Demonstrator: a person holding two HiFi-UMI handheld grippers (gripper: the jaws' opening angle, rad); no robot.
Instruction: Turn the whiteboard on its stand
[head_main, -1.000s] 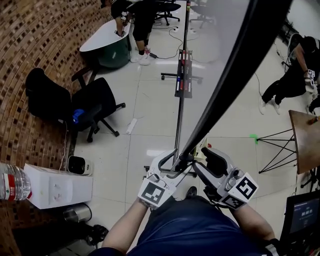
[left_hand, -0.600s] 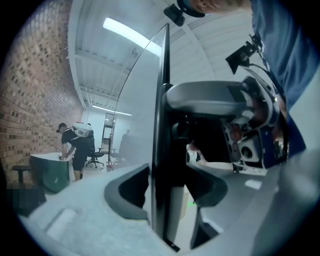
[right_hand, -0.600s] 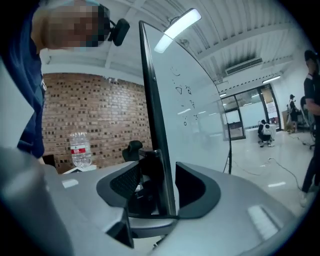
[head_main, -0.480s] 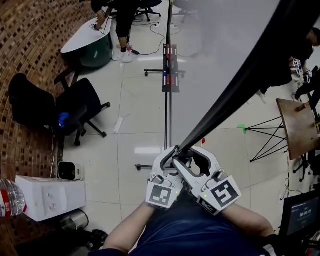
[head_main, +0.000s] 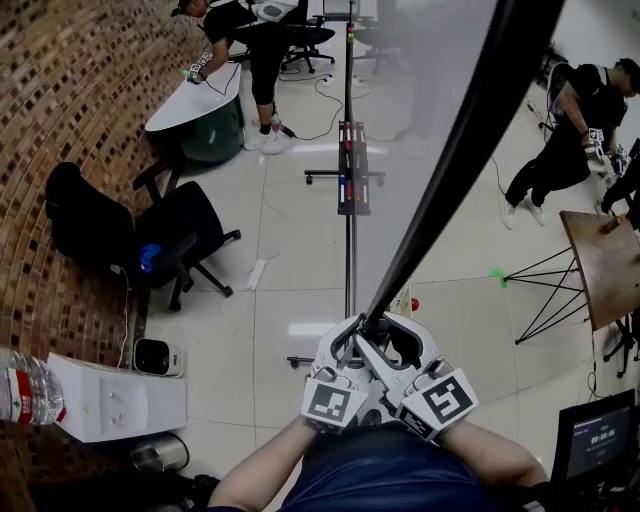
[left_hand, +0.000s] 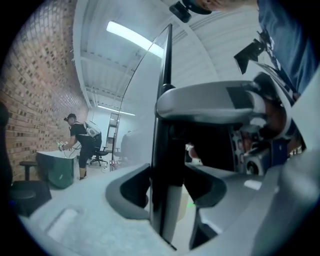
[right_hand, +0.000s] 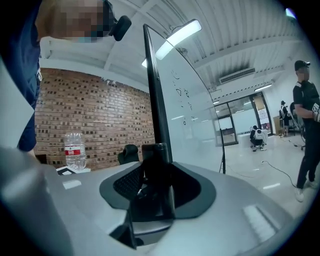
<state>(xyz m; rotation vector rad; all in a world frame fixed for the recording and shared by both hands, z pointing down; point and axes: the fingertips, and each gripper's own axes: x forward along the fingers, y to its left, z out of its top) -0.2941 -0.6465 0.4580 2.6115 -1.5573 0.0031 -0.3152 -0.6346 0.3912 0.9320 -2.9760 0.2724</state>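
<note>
In the head view, the whiteboard (head_main: 440, 110) leans out from its stand (head_main: 350, 230). Its dark frame (head_main: 455, 170) runs from the top right down to a near corner just in front of the person. A second ago the two grippers stood apart at that corner, the left one wide around it and the right one off to the side. Now the left gripper (head_main: 347, 340) and the right gripper (head_main: 392, 338) sit side by side, touching, both on the corner. The board's lean looks much the same as it did, so what has changed is the hold, not the board.

In the left gripper view, the frame (left_hand: 162, 150) stands upright between the jaws, which are closing. It fills the gap between them, and the pads look to be pressed against its two sides. This gripper has gone from a loose surround to a clamp on the frame.

In the right gripper view, the white face of the board rises above the jaws, with a brick wall (right_hand: 100, 115) and a water bottle (right_hand: 75, 150) off to the left. The dark end of the frame (right_hand: 157, 175) stands in the hollow between the jaws. They are closing too, but a little room still shows on either side, so this gripper does not yet grip.

I judge the turn itself is not yet being driven. The left hold is made and the right is about to join it. Once both hold, the corner can be swung to rotate the board on its stand.
</note>
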